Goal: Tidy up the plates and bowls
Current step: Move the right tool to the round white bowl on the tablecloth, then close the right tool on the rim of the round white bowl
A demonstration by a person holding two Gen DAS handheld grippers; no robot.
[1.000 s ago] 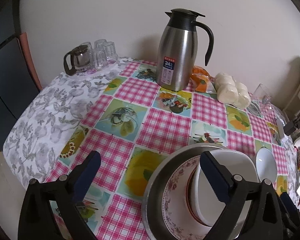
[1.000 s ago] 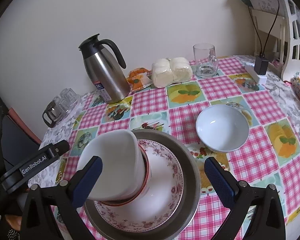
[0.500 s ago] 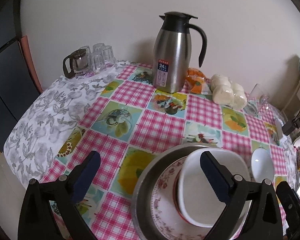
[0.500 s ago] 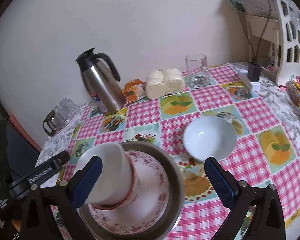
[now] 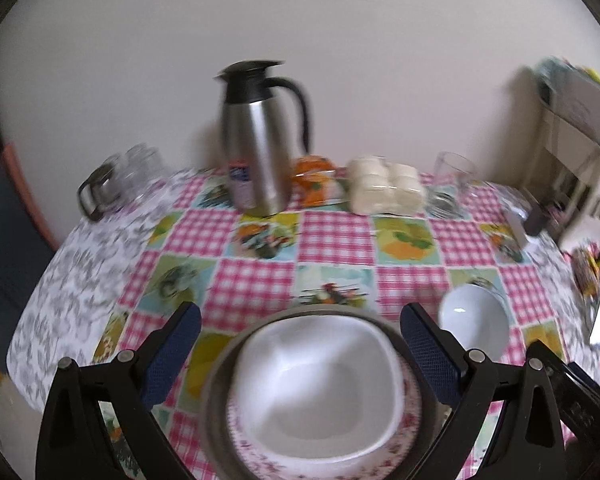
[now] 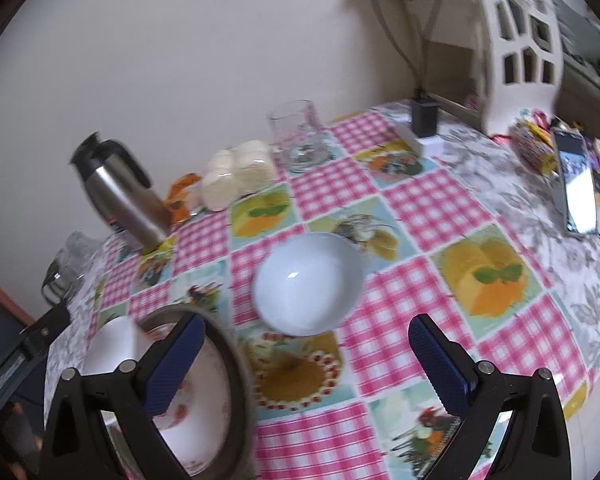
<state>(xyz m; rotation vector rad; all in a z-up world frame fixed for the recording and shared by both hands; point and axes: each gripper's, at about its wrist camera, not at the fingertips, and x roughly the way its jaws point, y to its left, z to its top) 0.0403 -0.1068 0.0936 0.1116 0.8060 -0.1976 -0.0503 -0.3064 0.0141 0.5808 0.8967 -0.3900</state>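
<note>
A squarish white bowl (image 5: 320, 384) sits on a floral plate (image 5: 260, 450) inside a round metal tray (image 5: 216, 392), right below my open, empty left gripper (image 5: 300, 354). A small round white bowl (image 6: 308, 282) stands alone on the checked tablecloth; it also shows in the left wrist view (image 5: 474, 326). My right gripper (image 6: 306, 364) is open and empty, hovering just in front of the small bowl. The stack shows at the lower left of the right wrist view (image 6: 112, 350), partly hidden by the left finger.
At the back by the wall stand a steel thermos jug (image 5: 256, 140), a pack of white buns (image 5: 384, 190), an orange packet (image 5: 314, 178), a glass mug (image 6: 298, 136) and a glass teapot with cups (image 5: 116, 180). A phone (image 6: 576, 184) and snacks lie at the right.
The left gripper has swung right, so the stack is now centred between its fingers. The right gripper has moved right, from over the stack to in front of the small white bowl.
</note>
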